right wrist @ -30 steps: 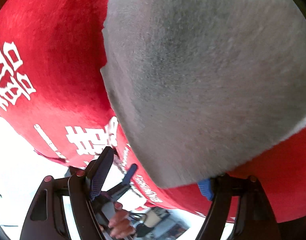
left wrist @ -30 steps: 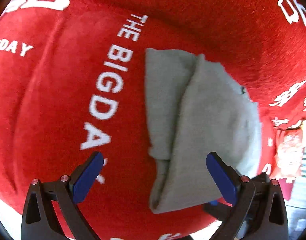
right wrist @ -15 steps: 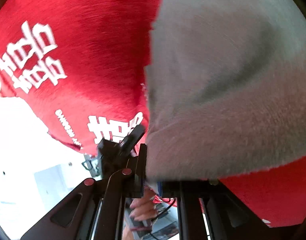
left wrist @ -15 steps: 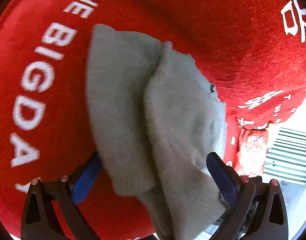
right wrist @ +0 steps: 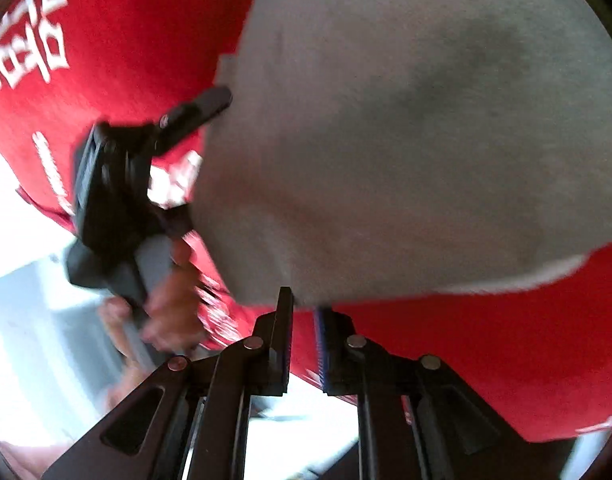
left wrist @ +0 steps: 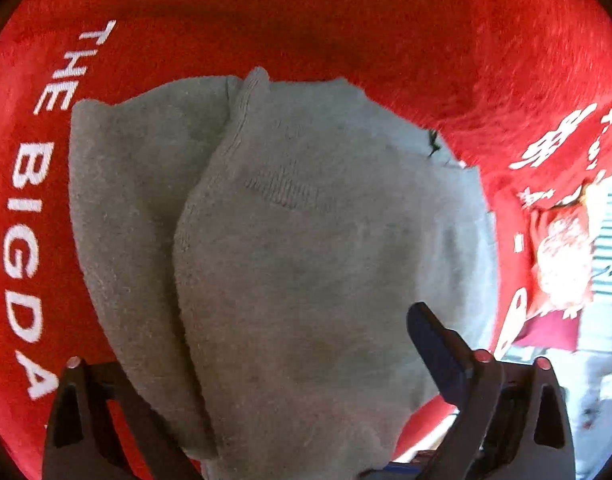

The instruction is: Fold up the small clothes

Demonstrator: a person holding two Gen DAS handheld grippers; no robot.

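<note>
A small grey knit garment [left wrist: 290,248], folded with one layer over another, lies on a red cloth [left wrist: 386,32]. My left gripper [left wrist: 266,360] is open, its jaws wide on either side of the garment's near end; the left finger is hidden under the fabric and the right blue pad [left wrist: 434,344] rests on it. In the right wrist view the same grey garment [right wrist: 406,140] fills the upper right. My right gripper [right wrist: 304,312] is shut on the garment's near edge. The left gripper [right wrist: 210,104] and the hand holding it show at the left there.
The red cloth [right wrist: 126,40] carries white lettering [left wrist: 26,216] and covers the table. Its edge drops off at the right in the left wrist view, with a red package [left wrist: 562,256] and bright floor beyond.
My left gripper moved forward over the garment, which now lies between its jaws. My right gripper closed on the garment's edge and lifted it a little.
</note>
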